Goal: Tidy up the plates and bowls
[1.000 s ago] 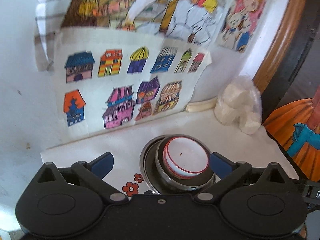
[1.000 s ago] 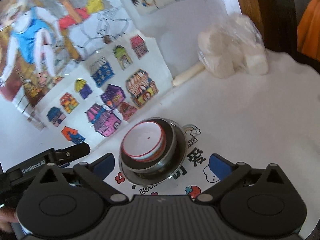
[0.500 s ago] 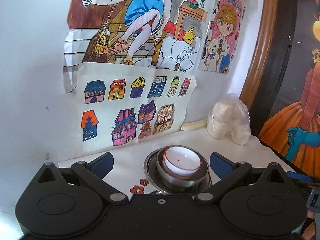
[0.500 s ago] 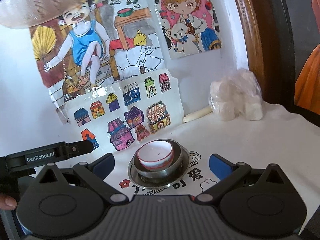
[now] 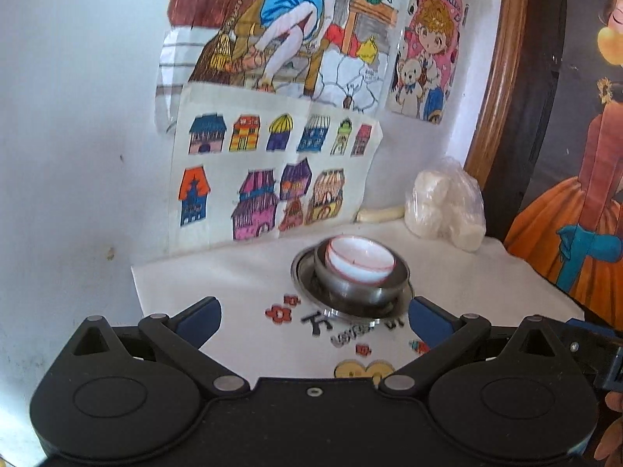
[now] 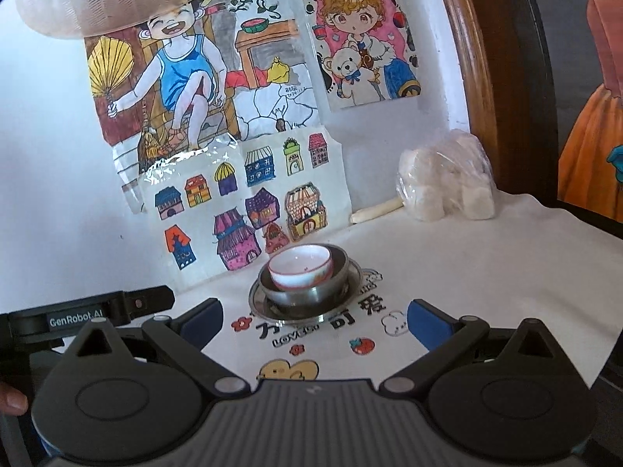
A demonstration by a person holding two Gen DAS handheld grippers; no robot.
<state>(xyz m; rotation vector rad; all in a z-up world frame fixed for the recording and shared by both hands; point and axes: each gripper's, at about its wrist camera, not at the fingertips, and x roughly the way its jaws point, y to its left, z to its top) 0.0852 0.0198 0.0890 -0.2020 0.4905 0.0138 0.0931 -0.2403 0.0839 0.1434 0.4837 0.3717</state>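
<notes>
A white bowl with a red rim (image 5: 360, 258) (image 6: 300, 265) sits inside a steel bowl (image 5: 362, 286) (image 6: 311, 294), which stands on a steel plate (image 5: 301, 276) (image 6: 259, 297). The stack rests on a white cloth with cartoon prints (image 5: 233, 303) (image 6: 467, 272). My left gripper (image 5: 313, 317) is open and empty, just short of the stack. My right gripper (image 6: 315, 321) is open and empty, also just short of the stack. The left gripper's body (image 6: 78, 317) shows at the left of the right wrist view.
A plastic bag of white lumps (image 5: 444, 210) (image 6: 447, 181) and a pale stick (image 5: 379, 215) (image 6: 375, 210) lie at the back by the wall. Children's drawings (image 5: 272, 175) (image 6: 241, 202) hang on the wall. A dark wooden frame (image 5: 506, 116) stands at the right.
Both grippers have pulled back and risen away from the bowl stack, which now looks smaller and farther. Both stay open. The stack has not moved.
</notes>
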